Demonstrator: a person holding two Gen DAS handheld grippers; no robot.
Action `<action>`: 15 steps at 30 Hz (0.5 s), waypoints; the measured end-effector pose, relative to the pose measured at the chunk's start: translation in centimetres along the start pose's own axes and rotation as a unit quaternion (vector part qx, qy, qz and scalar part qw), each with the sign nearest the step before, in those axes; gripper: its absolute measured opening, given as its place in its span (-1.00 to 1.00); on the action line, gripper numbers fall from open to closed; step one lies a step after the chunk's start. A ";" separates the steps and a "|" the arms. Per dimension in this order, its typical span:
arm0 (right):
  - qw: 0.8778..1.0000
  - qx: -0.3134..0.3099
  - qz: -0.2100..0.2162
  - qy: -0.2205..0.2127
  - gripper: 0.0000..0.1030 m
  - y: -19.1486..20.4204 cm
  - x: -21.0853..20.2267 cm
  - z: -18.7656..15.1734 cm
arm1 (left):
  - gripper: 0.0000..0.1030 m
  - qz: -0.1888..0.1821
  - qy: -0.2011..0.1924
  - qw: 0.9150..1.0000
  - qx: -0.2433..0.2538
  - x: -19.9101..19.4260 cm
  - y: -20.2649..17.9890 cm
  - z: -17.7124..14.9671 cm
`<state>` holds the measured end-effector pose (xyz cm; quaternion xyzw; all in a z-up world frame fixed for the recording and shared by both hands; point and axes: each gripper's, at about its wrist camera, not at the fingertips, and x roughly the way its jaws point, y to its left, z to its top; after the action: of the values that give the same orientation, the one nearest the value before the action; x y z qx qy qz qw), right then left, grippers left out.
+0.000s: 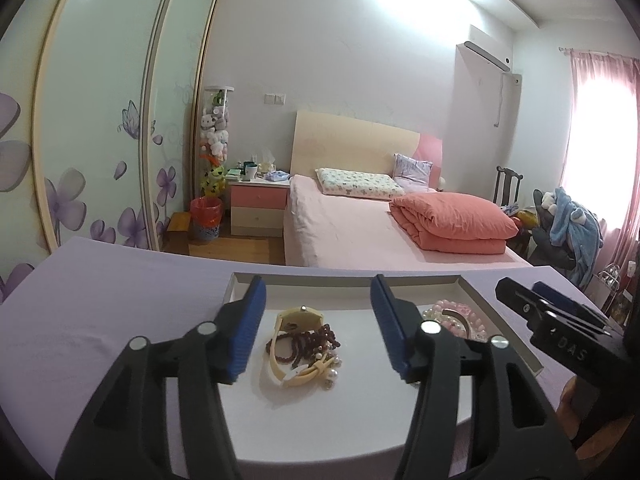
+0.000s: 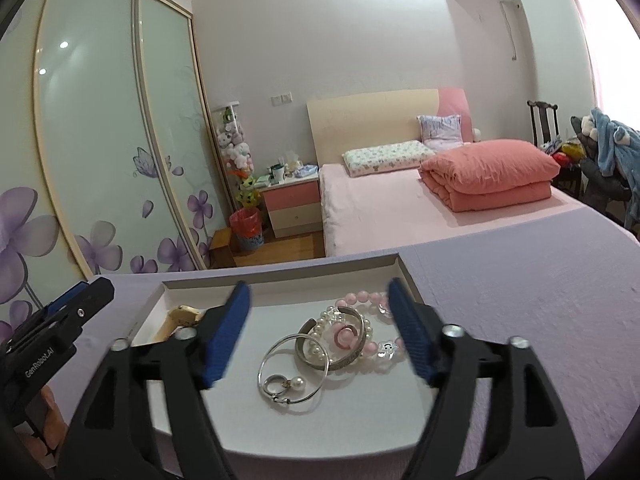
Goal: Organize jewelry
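Observation:
A shallow white tray (image 1: 344,282) lies on a lilac-covered surface and holds jewelry. In the left wrist view my left gripper (image 1: 318,304) is open and empty above a cream watch (image 1: 298,318), a dark red bead bracelet (image 1: 308,342) and a pearl hair tie (image 1: 326,368). In the right wrist view my right gripper (image 2: 320,300) is open and empty above a silver bangle (image 2: 294,368), a small ring with a pearl (image 2: 282,384), a silver cuff (image 2: 332,344), a pearl bracelet (image 2: 320,332) and a pink bead bracelet (image 2: 358,298). The tray's rim also shows there (image 2: 280,266).
The lilac cloth (image 2: 520,300) extends to the right of the tray. Beyond it stands a bed (image 1: 360,224) with a folded coral quilt (image 1: 456,220), a nightstand (image 1: 258,204), sliding wardrobe doors (image 1: 100,120) on the left and a chair with clothes (image 1: 568,220) on the right.

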<state>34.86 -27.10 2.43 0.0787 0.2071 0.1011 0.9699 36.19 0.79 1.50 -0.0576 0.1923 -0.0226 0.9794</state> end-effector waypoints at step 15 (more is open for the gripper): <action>0.999 -0.025 0.009 -0.031 0.97 1.4 -7.1 -0.7 | 0.92 0.026 -0.031 0.999 -0.012 -8.5 2.0 -0.6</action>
<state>28.02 -27.32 4.74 0.0590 0.1733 0.1124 0.9767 28.15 3.29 3.92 -0.0653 0.1632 0.0070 0.9844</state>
